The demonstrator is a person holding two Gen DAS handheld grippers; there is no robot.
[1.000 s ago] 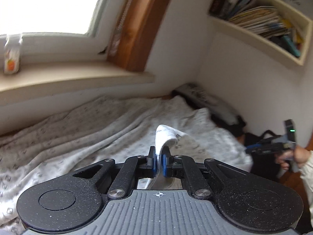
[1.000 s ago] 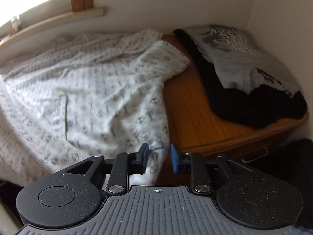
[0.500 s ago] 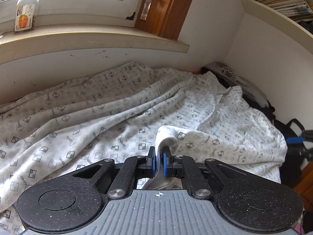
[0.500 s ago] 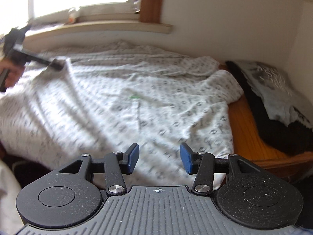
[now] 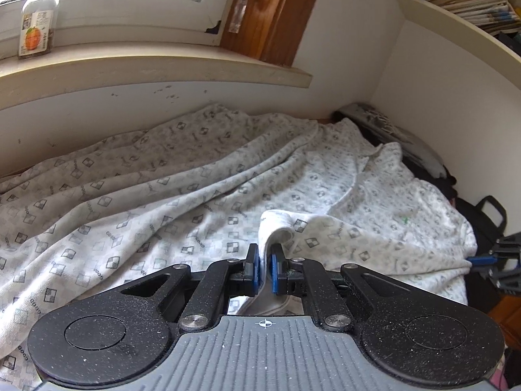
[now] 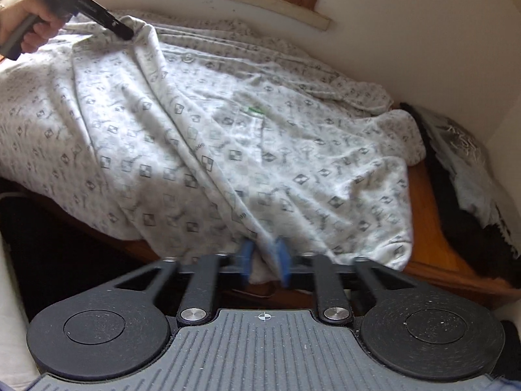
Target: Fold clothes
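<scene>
Spread across a wooden table (image 6: 426,195) below a window sill (image 5: 130,65), the white patterned shirt (image 5: 162,195) lies rumpled, printed with grey checkered squares and the word "GOOD". My left gripper (image 5: 265,268) is clamped on a fold of its edge; my right gripper (image 6: 263,262) has closed on the hem nearest me. A bottle (image 5: 37,22) with an orange-fruit label stands on the sill.
</scene>
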